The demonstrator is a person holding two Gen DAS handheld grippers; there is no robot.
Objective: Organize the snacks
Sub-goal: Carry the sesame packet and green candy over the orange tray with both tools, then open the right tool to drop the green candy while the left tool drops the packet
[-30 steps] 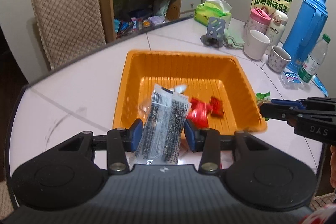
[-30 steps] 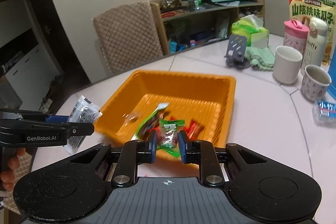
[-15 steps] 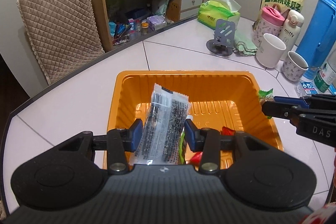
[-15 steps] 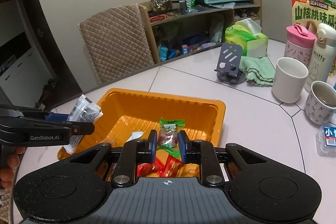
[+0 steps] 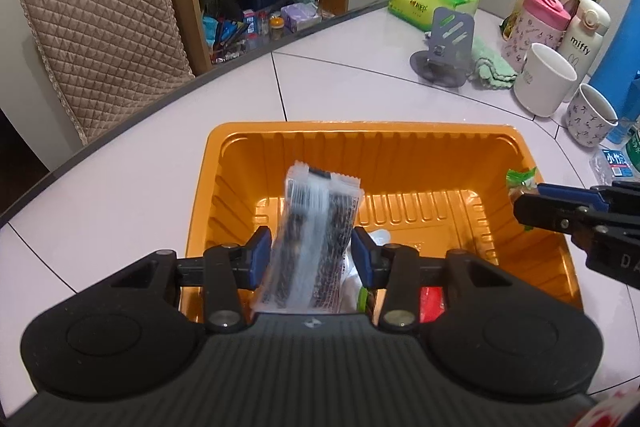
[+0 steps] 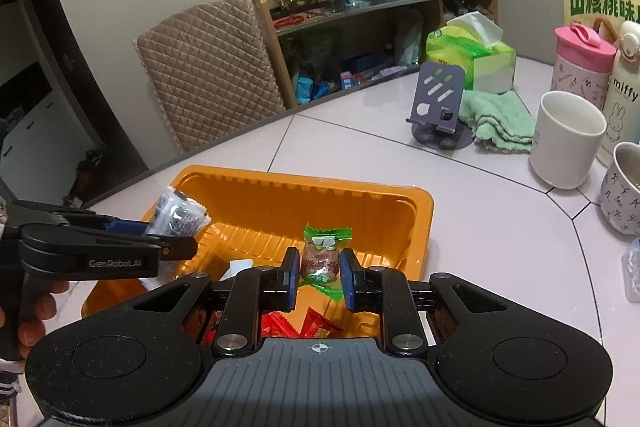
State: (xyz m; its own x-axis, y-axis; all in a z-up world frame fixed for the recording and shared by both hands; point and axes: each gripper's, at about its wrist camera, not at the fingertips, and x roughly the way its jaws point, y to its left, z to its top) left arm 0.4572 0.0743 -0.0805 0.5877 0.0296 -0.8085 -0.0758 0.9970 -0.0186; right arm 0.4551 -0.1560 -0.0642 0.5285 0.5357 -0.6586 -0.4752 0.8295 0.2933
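While both hover over the ribbed orange plastic tray (image 5: 224, 163), the left gripper (image 5: 311, 255) has its jaws clamped on a clear black-speckled snack packet (image 5: 316, 227) and the right gripper (image 6: 319, 274) has its jaws pinched tight on a green-wrapped candy (image 6: 322, 259).

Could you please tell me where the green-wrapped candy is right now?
The green-wrapped candy is clamped in the right gripper, held over the orange tray near its right side, above the red snacks.

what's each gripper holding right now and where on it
Left gripper pinches the clear black-speckled packet across its lower half. Right gripper clamps the green-wrapped candy by its middle.
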